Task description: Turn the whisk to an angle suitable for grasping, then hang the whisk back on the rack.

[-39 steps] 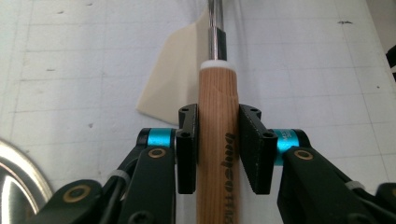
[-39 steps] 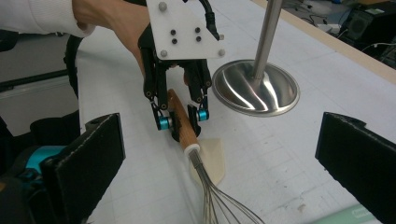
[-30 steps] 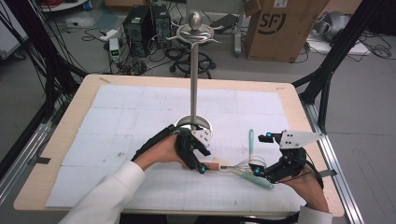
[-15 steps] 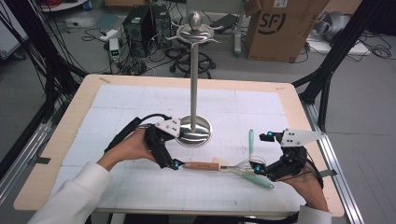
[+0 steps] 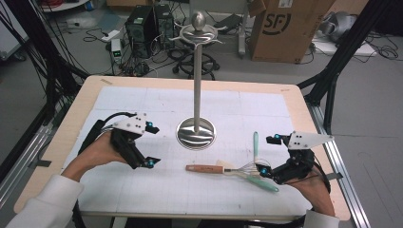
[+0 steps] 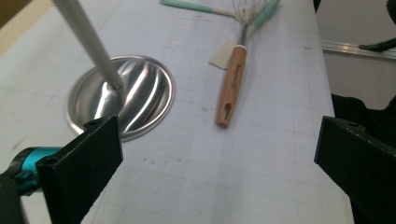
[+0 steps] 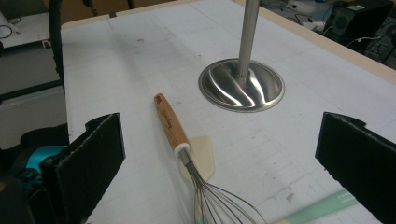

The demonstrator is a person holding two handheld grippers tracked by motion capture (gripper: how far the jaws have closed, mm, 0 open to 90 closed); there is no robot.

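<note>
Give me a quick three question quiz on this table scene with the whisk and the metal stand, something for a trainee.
1. True or false: the left gripper is clamped on the whisk.
2. Which material is the whisk's handle: A metal, B wood, C glass?
3. What lies nearest the right gripper: the whisk's wire end or the stand's round base?

Key:
1. False. Its jaws are apart with nothing between them, and it is away from the whisk.
2. B.
3. The wire end, which lies among the mint-green utensils.
</note>
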